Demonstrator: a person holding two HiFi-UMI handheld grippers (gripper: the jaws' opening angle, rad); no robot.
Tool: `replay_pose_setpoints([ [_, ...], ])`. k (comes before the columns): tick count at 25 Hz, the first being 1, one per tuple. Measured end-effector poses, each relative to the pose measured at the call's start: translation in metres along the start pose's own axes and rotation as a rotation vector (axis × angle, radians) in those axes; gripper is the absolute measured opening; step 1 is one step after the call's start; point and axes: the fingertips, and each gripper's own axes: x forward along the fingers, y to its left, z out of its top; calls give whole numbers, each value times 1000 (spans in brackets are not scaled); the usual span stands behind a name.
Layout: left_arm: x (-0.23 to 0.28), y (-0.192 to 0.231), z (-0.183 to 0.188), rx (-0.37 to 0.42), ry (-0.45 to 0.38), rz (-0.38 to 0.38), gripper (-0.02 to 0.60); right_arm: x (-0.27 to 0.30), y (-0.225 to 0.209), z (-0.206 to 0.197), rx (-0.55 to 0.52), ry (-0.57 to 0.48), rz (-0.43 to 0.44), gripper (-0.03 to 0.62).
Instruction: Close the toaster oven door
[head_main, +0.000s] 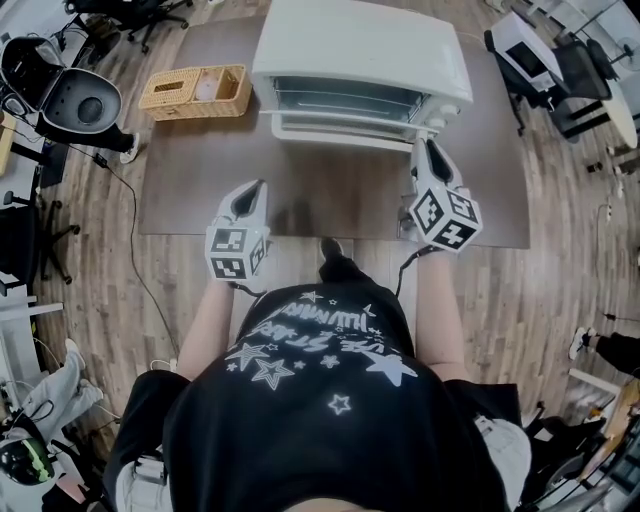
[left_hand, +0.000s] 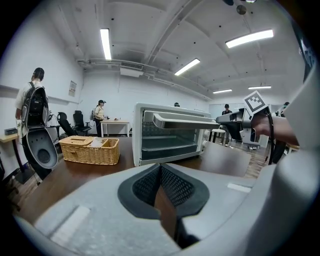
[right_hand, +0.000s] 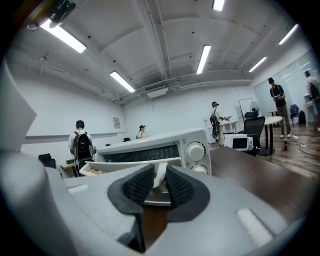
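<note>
A white toaster oven (head_main: 360, 50) stands at the far middle of the brown table (head_main: 200, 200). Its glass door hangs partly open, with the white handle bar (head_main: 340, 133) tilted out toward me. My right gripper (head_main: 426, 147) is at the right end of that bar. In the right gripper view the handle (right_hand: 125, 165) runs between the pads, and the right gripper (right_hand: 160, 173) is shut on it. My left gripper (head_main: 252, 190) hovers over the table in front of the oven, a little to the left. The left gripper (left_hand: 160, 167) is shut on nothing. From there the door handle (left_hand: 185, 121) and the right gripper (left_hand: 226, 118) show ahead.
A wicker basket (head_main: 195, 90) sits on the table left of the oven. Black office chairs (head_main: 75, 100) stand on the wood floor at the left. More desks and chairs are at the far right (head_main: 540, 60). Several people stand in the room's background (left_hand: 31, 107).
</note>
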Motion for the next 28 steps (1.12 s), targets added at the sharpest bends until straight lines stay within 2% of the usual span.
replay_pose_setpoints([
  [28, 31, 10, 13, -25, -16, 14, 11, 38, -2, 30, -14, -36, 30, 78],
])
